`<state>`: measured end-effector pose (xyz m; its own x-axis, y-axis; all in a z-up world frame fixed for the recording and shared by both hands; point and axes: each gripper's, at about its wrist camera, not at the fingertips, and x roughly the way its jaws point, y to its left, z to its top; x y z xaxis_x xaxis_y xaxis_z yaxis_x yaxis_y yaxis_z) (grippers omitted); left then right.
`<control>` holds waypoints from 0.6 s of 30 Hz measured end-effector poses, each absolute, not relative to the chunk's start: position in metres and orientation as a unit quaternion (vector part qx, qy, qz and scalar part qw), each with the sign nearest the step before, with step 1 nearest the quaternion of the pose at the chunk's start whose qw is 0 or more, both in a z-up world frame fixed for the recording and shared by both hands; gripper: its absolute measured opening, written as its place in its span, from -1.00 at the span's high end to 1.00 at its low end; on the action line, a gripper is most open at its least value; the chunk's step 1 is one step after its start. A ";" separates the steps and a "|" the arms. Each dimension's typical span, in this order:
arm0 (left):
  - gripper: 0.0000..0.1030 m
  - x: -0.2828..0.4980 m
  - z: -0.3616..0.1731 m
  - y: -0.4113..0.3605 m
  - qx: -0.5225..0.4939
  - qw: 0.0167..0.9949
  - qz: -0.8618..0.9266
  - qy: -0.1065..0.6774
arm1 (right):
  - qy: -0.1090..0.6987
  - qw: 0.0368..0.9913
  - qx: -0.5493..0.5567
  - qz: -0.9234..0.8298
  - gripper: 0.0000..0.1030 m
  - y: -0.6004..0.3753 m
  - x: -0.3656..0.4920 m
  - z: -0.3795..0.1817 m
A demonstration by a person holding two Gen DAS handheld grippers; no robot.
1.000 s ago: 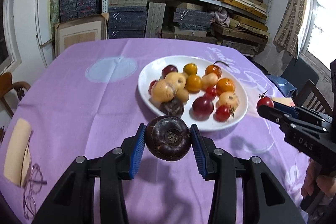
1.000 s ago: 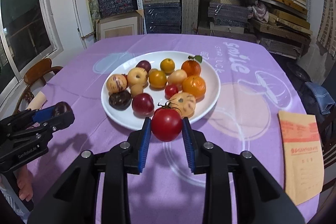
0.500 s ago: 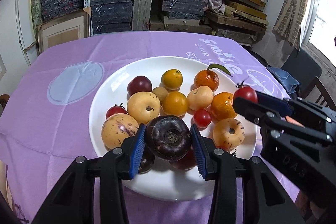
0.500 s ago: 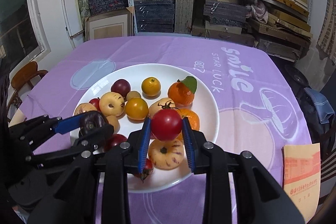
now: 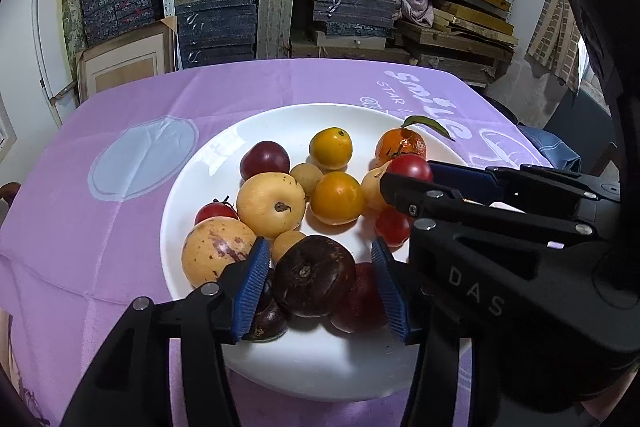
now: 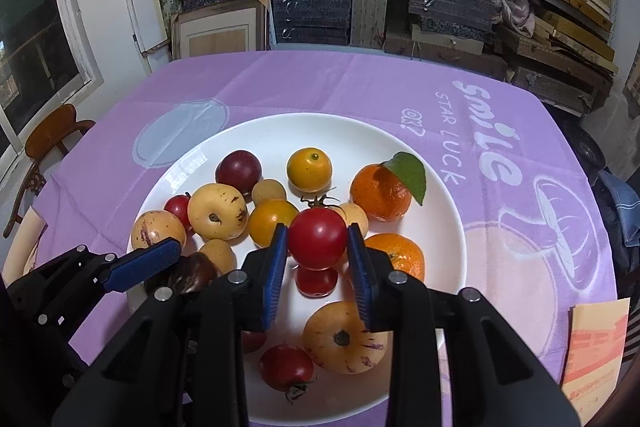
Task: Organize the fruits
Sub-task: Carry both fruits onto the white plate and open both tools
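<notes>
Looking across the bench from left to right, we see a lilac cloth printed first with a pale blue disc, then, on the right side, white lettering that reads "smile" and "STAR LUCK", followed by a few smaller characters we cannot make out.

On the cloth stands a white plate crowded with fruit. Our left tool hangs over the plate's near left part. Its jaws are opening: the blue pads stand clear on either side of a dark purple fruit, which sits between them on top of other fruit at the plate's near edge.

Further right, our right tool has its jaws clamped on a red tomato, held above the middle of the plate with its green stalk pointing away from us. From the left wrist view the body of this tool shows the raised letters "DAS".

Right of the tomato lie two oranges, the farther one bearing a green leaf. At the far right, on the cloth near the bench's edge, rests a tan paper packet with an orange printed band; its writing is too small to read.
</notes>
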<state>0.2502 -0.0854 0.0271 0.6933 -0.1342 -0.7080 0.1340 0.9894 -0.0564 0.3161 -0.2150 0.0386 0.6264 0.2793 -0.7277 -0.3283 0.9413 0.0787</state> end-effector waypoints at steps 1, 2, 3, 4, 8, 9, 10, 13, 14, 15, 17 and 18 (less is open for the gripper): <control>-0.07 0.250 0.027 -0.086 0.002 0.920 -0.073 0.385 | 0.396 0.902 -0.030 0.168 0.40 -0.215 0.316 0.038; -0.11 0.249 0.028 -0.087 0.005 0.920 -0.074 0.384 | 0.396 0.903 -0.030 0.166 0.38 -0.217 0.315 0.038; -0.13 0.248 0.028 -0.087 0.007 0.921 -0.073 0.383 | 0.395 0.903 -0.026 0.166 0.29 -0.218 0.315 0.038; -0.13 0.246 0.028 -0.087 0.009 0.922 -0.071 0.381 | 0.392 0.905 -0.022 0.164 0.23 -0.220 0.314 0.039; -0.15 0.242 0.033 -0.087 0.011 0.924 -0.068 0.376 | 0.383 0.910 -0.015 0.160 0.23 -0.225 0.308 0.047; -0.18 0.241 0.035 -0.086 0.010 0.925 -0.066 0.374 | 0.378 0.912 -0.012 0.160 0.23 -0.226 0.306 0.051; -0.23 0.239 0.038 -0.085 0.010 0.926 -0.062 0.371 | 0.375 0.913 -0.010 0.160 0.20 -0.228 0.303 0.056; -0.46 0.229 0.049 -0.081 0.009 0.935 -0.046 0.352 | 0.355 0.922 -0.005 0.156 0.05 -0.234 0.290 0.070; -0.46 0.226 0.052 -0.080 0.009 0.936 -0.047 0.350 | 0.349 0.924 -0.004 0.155 0.02 -0.235 0.284 0.074; -0.46 0.223 0.055 -0.078 0.009 0.936 -0.047 0.347 | 0.342 0.927 -0.003 0.154 0.00 -0.237 0.278 0.079; -0.46 0.215 0.062 -0.077 0.012 0.939 -0.043 0.340 | 0.327 0.932 -0.002 0.153 -0.01 -0.240 0.262 0.090; -0.46 0.211 0.066 -0.077 0.014 0.941 -0.041 0.337 | 0.320 0.935 -0.001 0.153 -0.02 -0.242 0.254 0.094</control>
